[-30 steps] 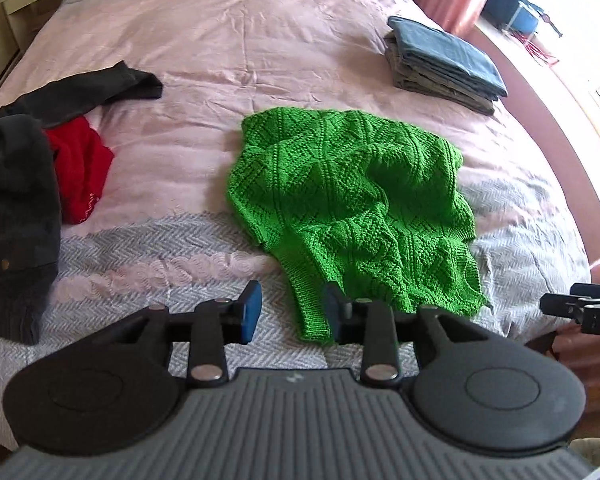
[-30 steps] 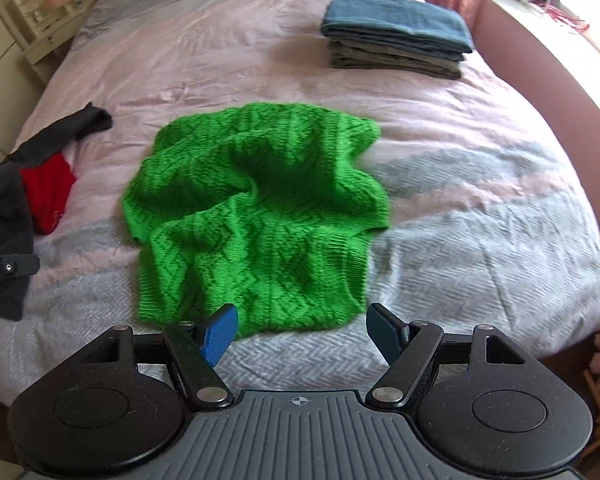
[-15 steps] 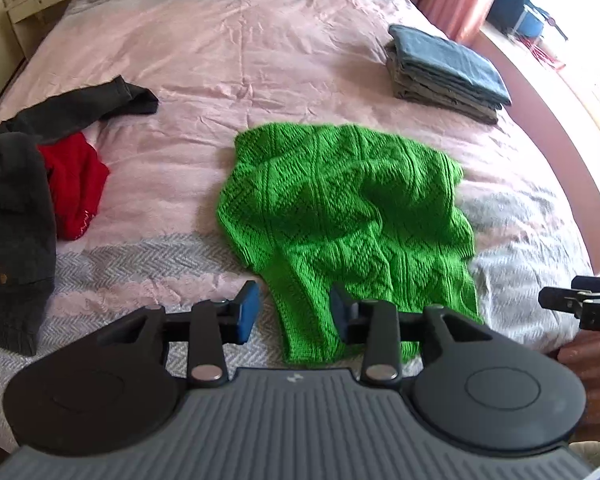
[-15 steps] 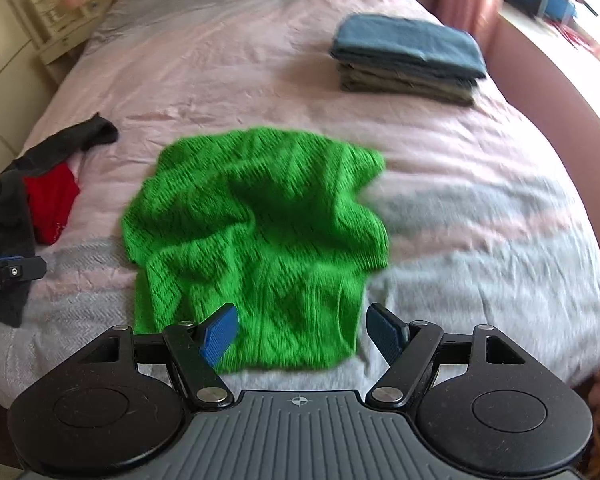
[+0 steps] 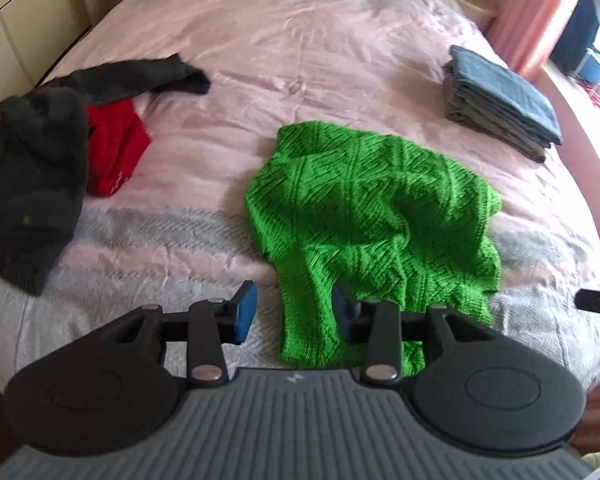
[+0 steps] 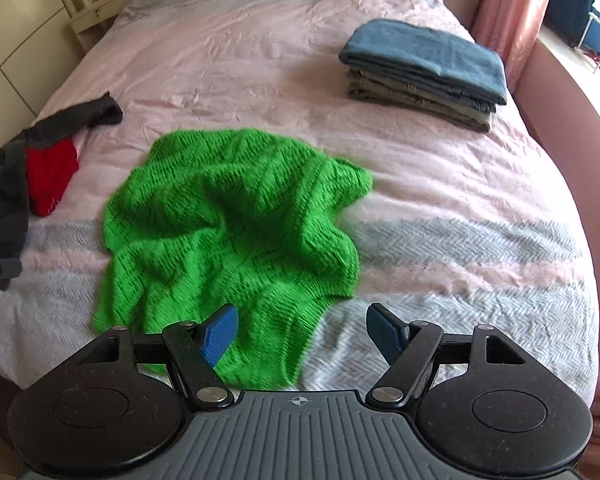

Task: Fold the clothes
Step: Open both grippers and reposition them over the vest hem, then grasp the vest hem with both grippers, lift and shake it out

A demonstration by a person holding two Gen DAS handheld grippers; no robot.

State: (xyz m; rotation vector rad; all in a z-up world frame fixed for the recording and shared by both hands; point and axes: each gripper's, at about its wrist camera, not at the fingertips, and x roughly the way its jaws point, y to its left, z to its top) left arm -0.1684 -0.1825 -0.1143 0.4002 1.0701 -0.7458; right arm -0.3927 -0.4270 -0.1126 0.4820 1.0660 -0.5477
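A bright green knitted sweater (image 5: 372, 216) (image 6: 228, 232) lies rumpled on the pink and grey bedspread (image 5: 300, 60) (image 6: 460, 240), its lower end near the bed's front edge. My left gripper (image 5: 294, 314) hovers open over that near end, with a green strip between its blue pads but not pinched. My right gripper (image 6: 302, 332) is also open, held above the sweater's near right corner. Nothing is held by either one.
A stack of folded clothes (image 5: 500, 104) (image 6: 424, 68), blue on top, sits at the far right. A dark grey garment (image 5: 28, 176) (image 6: 4, 184) over a red one (image 5: 116, 152) (image 6: 52, 172) lies at the left edge. A pink bed frame (image 6: 572, 128) and curtain (image 6: 508, 12) bound the right side.
Both grippers have drawn back and up, so the sweater sits farther off and more of the bed shows. The sweater lies as before. The jaws stay open.
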